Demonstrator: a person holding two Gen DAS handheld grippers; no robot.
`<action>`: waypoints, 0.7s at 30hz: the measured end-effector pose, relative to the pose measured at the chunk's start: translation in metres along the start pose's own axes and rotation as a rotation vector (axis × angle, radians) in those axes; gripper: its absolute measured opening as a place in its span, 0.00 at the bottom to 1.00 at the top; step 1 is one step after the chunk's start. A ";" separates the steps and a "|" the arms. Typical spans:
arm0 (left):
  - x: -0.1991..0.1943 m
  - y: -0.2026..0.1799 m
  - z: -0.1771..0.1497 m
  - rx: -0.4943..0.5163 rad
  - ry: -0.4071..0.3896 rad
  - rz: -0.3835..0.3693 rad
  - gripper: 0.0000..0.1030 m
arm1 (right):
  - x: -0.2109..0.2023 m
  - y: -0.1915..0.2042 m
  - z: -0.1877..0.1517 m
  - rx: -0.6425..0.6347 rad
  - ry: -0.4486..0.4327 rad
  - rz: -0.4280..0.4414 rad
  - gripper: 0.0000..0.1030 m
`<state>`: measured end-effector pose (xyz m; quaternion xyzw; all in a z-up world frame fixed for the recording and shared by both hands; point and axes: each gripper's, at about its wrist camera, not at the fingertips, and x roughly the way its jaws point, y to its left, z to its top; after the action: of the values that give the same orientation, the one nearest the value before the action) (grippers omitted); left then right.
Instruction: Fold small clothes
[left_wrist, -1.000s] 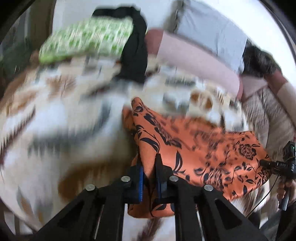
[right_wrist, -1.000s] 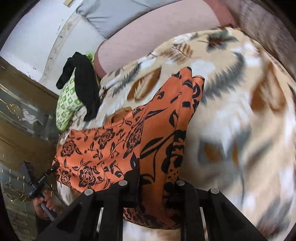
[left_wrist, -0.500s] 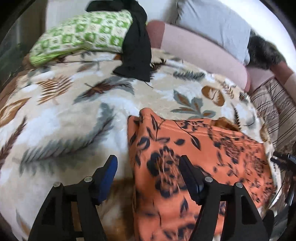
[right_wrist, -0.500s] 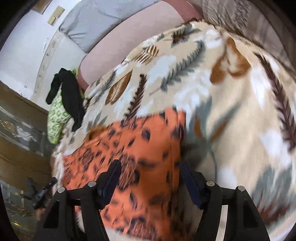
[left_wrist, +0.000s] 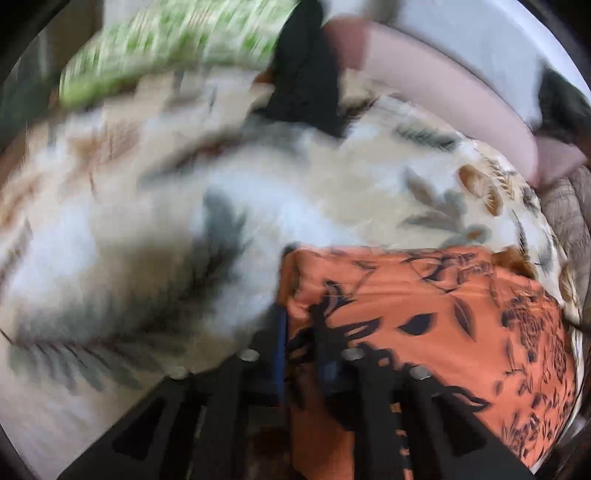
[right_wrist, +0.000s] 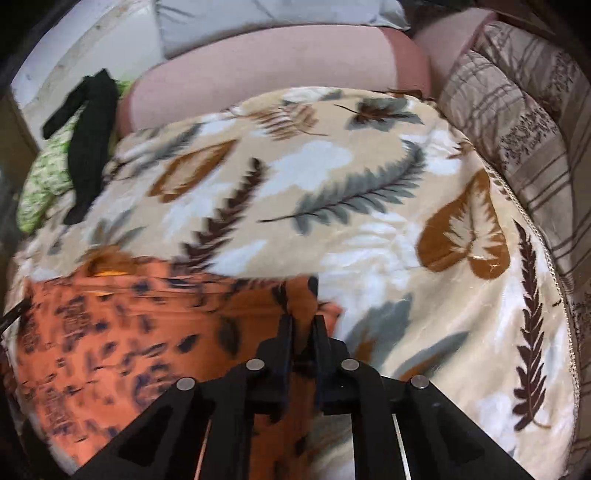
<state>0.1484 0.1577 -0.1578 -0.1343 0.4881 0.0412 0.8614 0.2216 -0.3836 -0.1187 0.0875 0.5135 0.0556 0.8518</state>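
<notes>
Orange floral garment (left_wrist: 436, 317) lies flat on the leaf-print blanket (right_wrist: 369, 177), near the bed's front edge. My left claw (left_wrist: 301, 321) and right claw (right_wrist: 301, 325) have just closed, each pinching a corner. Half a second ago both gaped wide over loose cloth; next fold can begin.

Orange black-flowered garment (left_wrist: 436, 325) on bedspread (right_wrist: 332, 177)

left gripper (left_wrist: 301, 325) and right gripper (right_wrist: 303, 328) reclosed, each pinching orange floral garment (left_wrist: 443, 317) corners again
</notes>
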 end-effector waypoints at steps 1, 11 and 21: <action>-0.005 0.001 0.002 -0.014 -0.002 -0.004 0.26 | 0.010 -0.007 0.000 0.050 0.029 0.027 0.17; -0.073 -0.027 0.002 0.129 -0.159 -0.045 0.37 | -0.061 -0.017 -0.020 0.223 -0.149 0.210 0.64; -0.021 0.002 0.006 -0.031 0.016 0.046 0.55 | 0.008 -0.064 -0.024 0.536 0.019 0.452 0.65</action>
<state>0.1422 0.1627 -0.1370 -0.1367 0.4972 0.0675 0.8541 0.2044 -0.4422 -0.1497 0.4188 0.4855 0.1070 0.7599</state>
